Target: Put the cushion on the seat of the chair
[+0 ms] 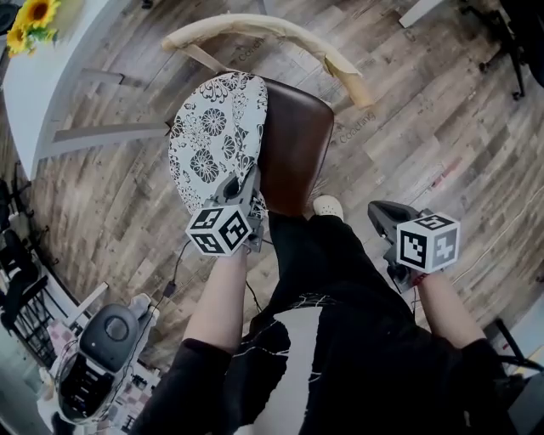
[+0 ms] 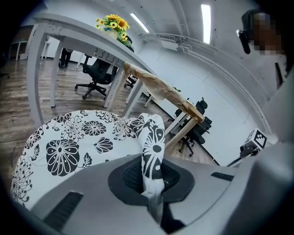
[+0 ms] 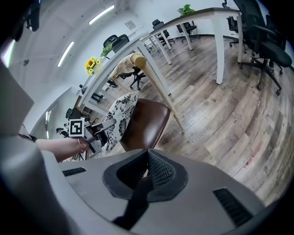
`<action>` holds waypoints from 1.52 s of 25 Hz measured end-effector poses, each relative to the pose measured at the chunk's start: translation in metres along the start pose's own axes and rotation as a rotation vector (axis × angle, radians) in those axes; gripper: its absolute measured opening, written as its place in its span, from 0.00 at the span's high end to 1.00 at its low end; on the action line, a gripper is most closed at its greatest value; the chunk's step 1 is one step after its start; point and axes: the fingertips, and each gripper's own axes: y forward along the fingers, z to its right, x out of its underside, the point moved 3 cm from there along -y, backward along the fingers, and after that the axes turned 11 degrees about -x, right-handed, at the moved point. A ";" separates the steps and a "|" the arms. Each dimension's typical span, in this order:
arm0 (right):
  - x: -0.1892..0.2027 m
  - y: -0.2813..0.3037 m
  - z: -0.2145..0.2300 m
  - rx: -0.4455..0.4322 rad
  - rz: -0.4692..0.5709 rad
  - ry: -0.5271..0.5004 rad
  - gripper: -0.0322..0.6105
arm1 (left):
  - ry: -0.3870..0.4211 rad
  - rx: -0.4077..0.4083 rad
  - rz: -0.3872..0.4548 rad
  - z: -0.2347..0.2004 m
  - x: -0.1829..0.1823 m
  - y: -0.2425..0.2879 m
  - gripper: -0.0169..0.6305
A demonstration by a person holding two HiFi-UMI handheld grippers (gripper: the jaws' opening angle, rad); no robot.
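A white cushion with a black flower print hangs tilted over the left side of the chair's brown seat. My left gripper is shut on the cushion's near edge. In the left gripper view a fold of the printed cushion is pinched between the left gripper pads. My right gripper hovers to the right of the chair, apart from it. Its jaws are shut with nothing in them, as the right gripper view shows for the right gripper. That view also shows the cushion and the seat.
The chair's curved pale wooden backrest stands beyond the seat. A white desk with sunflowers is at the upper left. A grey device sits on the wooden floor at lower left. The person's shoe is at the seat's near edge. Office chairs stand further off.
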 end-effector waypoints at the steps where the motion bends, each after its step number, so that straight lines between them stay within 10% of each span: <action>1: 0.001 0.001 0.002 -0.002 -0.004 -0.002 0.93 | -0.001 0.001 0.000 0.001 0.001 0.003 0.94; 38: 0.056 0.017 0.079 -0.014 0.011 0.033 0.93 | 0.034 -0.001 -0.017 0.019 0.071 0.053 0.94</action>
